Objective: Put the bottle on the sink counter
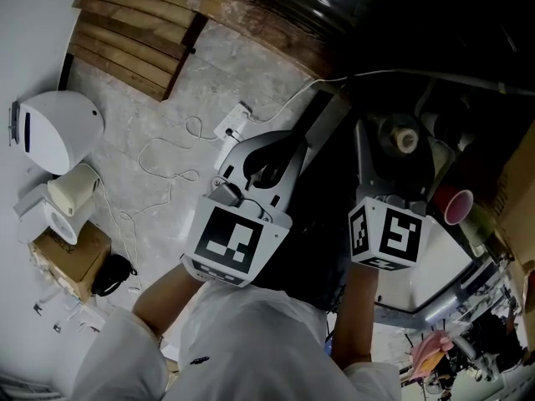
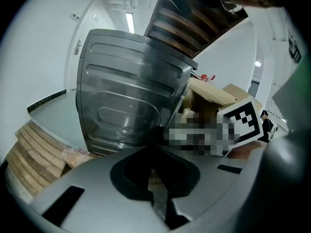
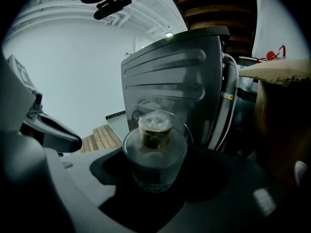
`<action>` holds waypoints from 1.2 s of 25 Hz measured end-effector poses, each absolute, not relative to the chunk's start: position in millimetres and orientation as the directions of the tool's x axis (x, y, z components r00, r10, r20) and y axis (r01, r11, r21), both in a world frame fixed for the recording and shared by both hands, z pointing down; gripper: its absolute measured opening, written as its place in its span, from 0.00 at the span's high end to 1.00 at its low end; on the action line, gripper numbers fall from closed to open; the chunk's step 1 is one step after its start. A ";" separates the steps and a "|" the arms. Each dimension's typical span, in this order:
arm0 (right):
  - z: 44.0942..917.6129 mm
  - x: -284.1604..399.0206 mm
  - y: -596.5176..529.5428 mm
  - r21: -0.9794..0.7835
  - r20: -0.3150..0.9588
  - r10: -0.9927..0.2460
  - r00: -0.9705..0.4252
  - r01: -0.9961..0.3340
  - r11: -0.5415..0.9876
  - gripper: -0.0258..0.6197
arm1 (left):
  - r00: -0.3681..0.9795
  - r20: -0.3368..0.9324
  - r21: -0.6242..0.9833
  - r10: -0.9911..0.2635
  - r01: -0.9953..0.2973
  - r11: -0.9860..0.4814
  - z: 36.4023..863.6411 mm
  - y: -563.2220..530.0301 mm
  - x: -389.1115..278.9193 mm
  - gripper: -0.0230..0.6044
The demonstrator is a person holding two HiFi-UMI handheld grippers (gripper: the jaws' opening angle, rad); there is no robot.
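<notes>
A clear glass bottle point(image 3: 154, 144) with a dull gold neck and a clear cap stands between the dark jaws of my right gripper point(image 3: 155, 166), which is shut on it. In the head view the bottle's cap point(image 1: 406, 140) shows from above, beyond the right gripper's marker cube point(image 1: 389, 236). My left gripper point(image 2: 156, 198) has its grey jaws closed together with nothing between them. In the head view the left gripper point(image 1: 266, 172) sits left of the right one, at about the same height.
A ribbed stainless steel tub point(image 2: 131, 101) rises just ahead of both grippers, and the same tub point(image 3: 170, 76) stands behind the bottle. Wooden slats point(image 1: 134, 40), a white machine point(image 1: 54, 128), a cardboard box point(image 1: 71, 253), a loose white cable point(image 1: 167, 153) and a pink cup point(image 1: 457, 205) lie around.
</notes>
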State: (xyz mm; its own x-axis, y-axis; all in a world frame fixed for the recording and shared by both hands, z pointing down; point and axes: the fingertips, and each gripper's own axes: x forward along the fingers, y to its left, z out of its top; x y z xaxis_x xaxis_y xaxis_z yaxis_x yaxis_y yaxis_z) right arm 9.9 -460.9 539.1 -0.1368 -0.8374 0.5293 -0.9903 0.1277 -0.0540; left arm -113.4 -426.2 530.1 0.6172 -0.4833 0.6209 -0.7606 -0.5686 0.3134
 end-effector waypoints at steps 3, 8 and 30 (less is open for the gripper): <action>543.0 12.2 -462.9 -0.037 0.534 -0.836 -0.128 -0.991 0.129 0.43 | 0.623 0.622 0.337 -0.474 -0.760 -0.556 532.6 -425.4 -110.9 0.95; 544.0 13.1 -465.1 -0.035 0.534 -0.836 -0.124 -0.992 0.125 0.43 | 0.615 0.631 0.314 -0.474 -0.761 -0.568 538.8 -423.6 -116.0 0.95; 482.4 18.1 -448.8 -0.088 0.418 -0.902 -0.111 -0.993 0.082 0.41 | 0.595 0.602 0.255 -0.532 -0.775 -0.579 494.0 -402.5 -128.7 0.95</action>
State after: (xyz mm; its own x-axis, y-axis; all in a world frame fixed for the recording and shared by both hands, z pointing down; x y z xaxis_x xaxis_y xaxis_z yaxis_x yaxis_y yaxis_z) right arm 18.1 -448.8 482.4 -0.1113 -0.9017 0.4178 -0.9928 0.0819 -0.0877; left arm -128.7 -402.5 494.0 0.5954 -0.5316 0.6025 -0.7746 -0.5788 0.2548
